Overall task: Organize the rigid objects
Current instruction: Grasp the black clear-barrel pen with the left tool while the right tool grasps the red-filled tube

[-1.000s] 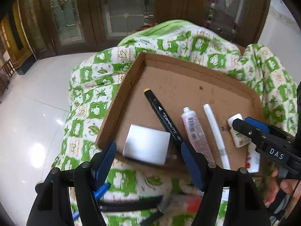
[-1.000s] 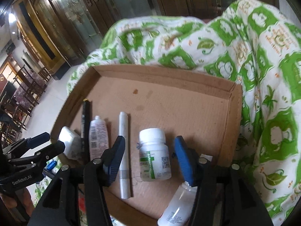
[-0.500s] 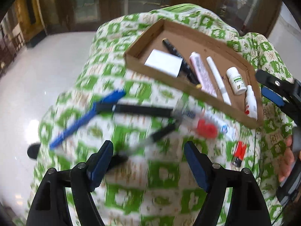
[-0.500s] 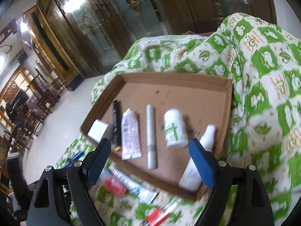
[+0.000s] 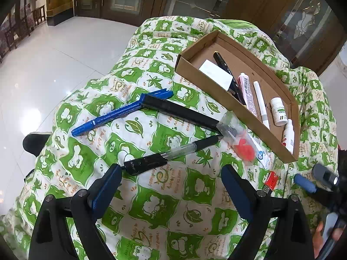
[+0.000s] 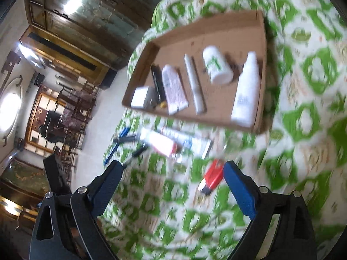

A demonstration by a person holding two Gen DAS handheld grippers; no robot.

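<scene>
1. Both claws have drawn back from the shallow brown cardboard tray (image 5: 291,108) to the loose items on the green-and-white quilt.
2. Left claw (image 5: 170,189) spread, empty; clear-barrelled black pen (image 5: 173,152) just ahead, slanting up-right.
3. Right claw (image 6: 172,186) released, small red lighter (image 6: 213,176) beside its right finger.

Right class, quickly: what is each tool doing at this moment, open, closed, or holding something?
Left tool: open, holding nothing.
Right tool: open, holding nothing.
</scene>
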